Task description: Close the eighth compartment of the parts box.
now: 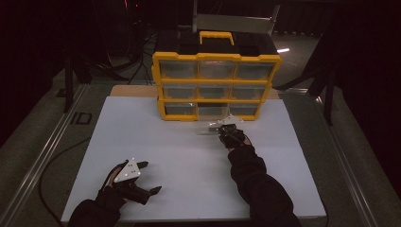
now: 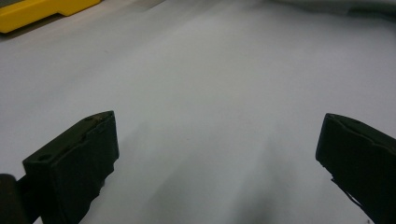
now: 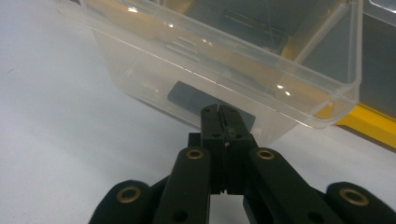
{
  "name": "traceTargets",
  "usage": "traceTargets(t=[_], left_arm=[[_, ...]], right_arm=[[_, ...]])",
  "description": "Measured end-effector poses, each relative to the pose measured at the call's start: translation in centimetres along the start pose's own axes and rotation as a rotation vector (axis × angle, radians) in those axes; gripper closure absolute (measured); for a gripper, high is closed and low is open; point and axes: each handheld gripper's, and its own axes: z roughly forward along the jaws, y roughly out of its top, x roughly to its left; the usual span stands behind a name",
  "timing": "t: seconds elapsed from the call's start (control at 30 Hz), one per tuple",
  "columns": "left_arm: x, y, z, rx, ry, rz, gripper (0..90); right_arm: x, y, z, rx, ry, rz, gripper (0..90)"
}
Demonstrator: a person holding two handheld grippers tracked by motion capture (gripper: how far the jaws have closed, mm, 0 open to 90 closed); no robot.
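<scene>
The person wears black sleeves and black gloves. Each gripper, left (image 1: 150, 178) and right (image 3: 220, 112), is black with blocky jaws; a grey three-cornered plate (image 1: 129, 170) with small screws tops the left, and brass-ringed pivots (image 3: 195, 153) mark the right's linkage.

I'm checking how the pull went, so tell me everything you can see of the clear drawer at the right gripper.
The clear drawer looks like thin see-through plastic, open-topped, with straight walls and a rim. It is out in front of the yellow organizer's bottom row, over the white table. The right gripper is shut on its front pull. Whether anything lies inside is hard to tell.
</scene>
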Motion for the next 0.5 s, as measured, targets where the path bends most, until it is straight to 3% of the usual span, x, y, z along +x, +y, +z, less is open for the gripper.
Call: traceTargets(t=[0.5], left_arm=[[-0.02,-0.01,0.04,0.002,-0.001,-0.001,0.0]], right_arm=[[-0.06,0.45,0.43,-0.001,-0.005,0.004,90.0]])
